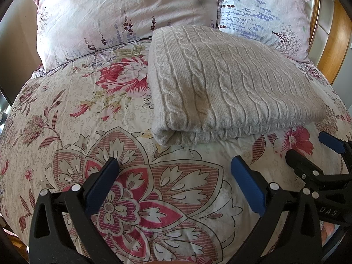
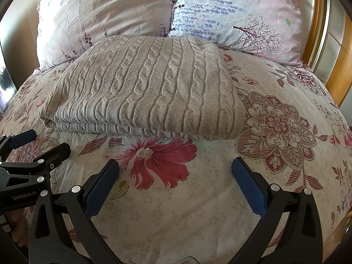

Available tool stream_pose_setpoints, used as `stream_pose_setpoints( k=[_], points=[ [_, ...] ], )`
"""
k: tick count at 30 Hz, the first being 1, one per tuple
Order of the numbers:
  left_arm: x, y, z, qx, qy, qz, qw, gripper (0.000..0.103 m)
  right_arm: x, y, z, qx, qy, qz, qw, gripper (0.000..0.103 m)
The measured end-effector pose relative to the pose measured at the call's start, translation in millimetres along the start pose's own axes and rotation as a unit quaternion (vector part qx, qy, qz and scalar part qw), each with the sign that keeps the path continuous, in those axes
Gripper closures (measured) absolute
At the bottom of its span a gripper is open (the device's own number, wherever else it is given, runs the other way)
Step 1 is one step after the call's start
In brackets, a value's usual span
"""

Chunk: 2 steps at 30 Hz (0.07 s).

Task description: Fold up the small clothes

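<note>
While both tongs hang just above the bed, I see my left gripper (image 1: 175, 165) spread wide, its blue pads (image 1: 246, 184) holding nothing, with a big pink-and-red printed flower of the duvet (image 1: 88, 114) below the gap. My right gripper (image 2: 175, 165) is spread just as wide and equally empty, over a red flower print; from the left camera it shows at the right edge, from the right camera the left one shows at the left edge, so the two sit side by side, close but apart. Just beyond both, not touched by either, the beige cable-knit sweater (image 2: 149, 88) lies folded into a thick rectangle on the duvet, its layered folded edge toward me. Farther back, two floral pillows (image 2: 105, 11) lean at the head of the bed, and a wooden headboard (image 2: 343, 70) curves along the far right.
</note>
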State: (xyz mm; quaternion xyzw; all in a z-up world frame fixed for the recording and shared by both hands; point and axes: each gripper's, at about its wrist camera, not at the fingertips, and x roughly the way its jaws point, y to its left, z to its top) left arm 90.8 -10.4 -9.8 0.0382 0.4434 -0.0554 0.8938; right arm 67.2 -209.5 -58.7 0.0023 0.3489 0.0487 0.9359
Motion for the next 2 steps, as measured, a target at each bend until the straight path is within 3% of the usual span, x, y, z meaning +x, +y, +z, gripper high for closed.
stream_pose_setpoints(
  k=[2],
  points=[
    [0.0,0.0,0.0,0.000,0.000,0.000,1.0000,0.002,0.0,0.0,0.1,0.000,0.000,0.000,1.000,0.001]
  ],
)
